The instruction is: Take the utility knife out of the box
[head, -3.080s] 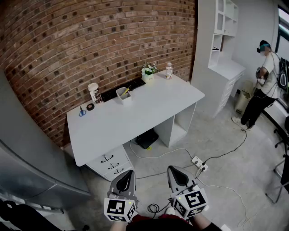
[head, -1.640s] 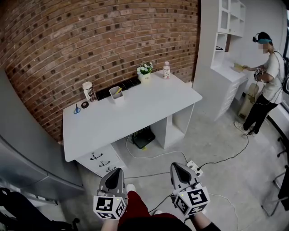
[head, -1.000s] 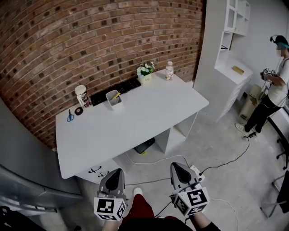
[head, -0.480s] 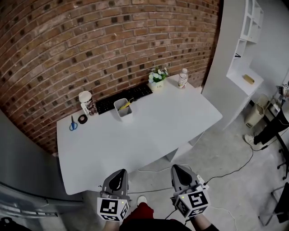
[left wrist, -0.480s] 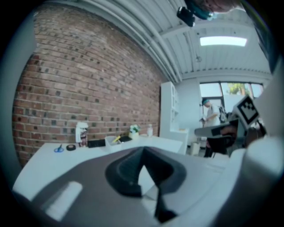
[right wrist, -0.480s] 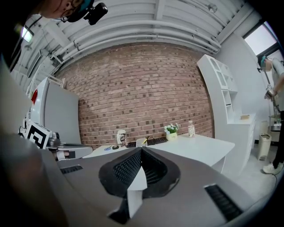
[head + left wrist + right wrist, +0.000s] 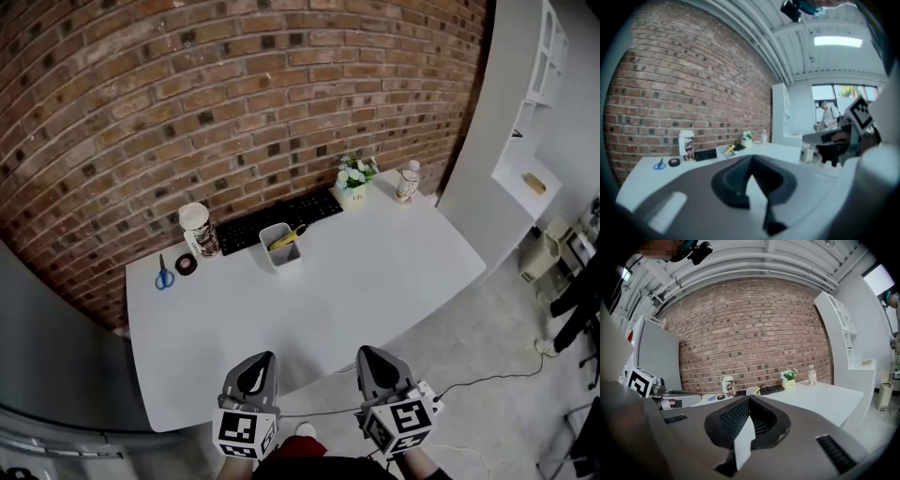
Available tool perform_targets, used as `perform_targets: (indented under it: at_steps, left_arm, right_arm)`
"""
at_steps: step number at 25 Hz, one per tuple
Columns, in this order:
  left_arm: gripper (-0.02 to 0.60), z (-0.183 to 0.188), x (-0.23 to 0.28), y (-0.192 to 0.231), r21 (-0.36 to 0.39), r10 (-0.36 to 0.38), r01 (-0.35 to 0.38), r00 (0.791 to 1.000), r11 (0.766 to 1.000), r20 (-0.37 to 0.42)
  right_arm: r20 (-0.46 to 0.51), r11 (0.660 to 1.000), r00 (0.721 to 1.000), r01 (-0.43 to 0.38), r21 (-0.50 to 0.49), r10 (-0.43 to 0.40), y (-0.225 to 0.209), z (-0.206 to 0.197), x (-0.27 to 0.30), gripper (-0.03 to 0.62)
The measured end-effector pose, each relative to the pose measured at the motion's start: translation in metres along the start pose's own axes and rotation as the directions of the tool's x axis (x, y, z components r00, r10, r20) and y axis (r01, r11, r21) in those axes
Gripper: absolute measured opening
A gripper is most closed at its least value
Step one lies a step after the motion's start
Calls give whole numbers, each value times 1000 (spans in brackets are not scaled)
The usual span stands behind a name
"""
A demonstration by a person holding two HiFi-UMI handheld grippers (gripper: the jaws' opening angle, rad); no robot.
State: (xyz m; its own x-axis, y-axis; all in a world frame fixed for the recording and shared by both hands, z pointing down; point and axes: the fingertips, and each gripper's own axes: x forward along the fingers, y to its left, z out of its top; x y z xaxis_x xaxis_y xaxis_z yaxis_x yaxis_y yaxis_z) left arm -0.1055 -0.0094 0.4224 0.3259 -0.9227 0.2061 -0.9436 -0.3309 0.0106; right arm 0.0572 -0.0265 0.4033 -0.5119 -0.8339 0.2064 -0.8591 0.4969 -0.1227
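the yellow utility knife (image 7: 287,236) leans in the small white box (image 7: 277,259) on the worktop (image 7: 375,272), just in front of the keyboard (image 7: 281,214) and well apart from the left tongs (image 7: 266,356) and right tongs (image 7: 365,351), both pressed together and empty at the near edge. pulling the knife sideways could tip the probably light box. only the head view shows the knife's slant; the gripper views show just its end.

White desk (image 7: 375,281) against brick wall (image 7: 234,94). Along back edge, L to R: blue scissors (image 7: 164,276) lying flat, black tape roll (image 7: 187,265) just beside, white-lidded canister (image 7: 198,231), black keyboard (image 7: 314,208), potted flowers (image 7: 354,178), small bottle (image 7: 407,182) upright. White shelf unit (image 7: 534,122) at desk's R end.
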Motion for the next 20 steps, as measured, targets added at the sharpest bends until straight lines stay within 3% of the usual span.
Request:
perform_targets:
  at_steps: [11, 20]
  left_arm:
    - [5, -4, 33, 32, 3, -49, 49, 999, 999, -18]
    - [5, -3, 65, 39, 27, -76, 78, 996, 997, -52]
  right_arm:
    - [-44, 1000, 999, 5, 20, -4, 19, 2, 41, 8]
    - [-54, 999, 997, 47, -13, -48, 8, -3, 52, 8]
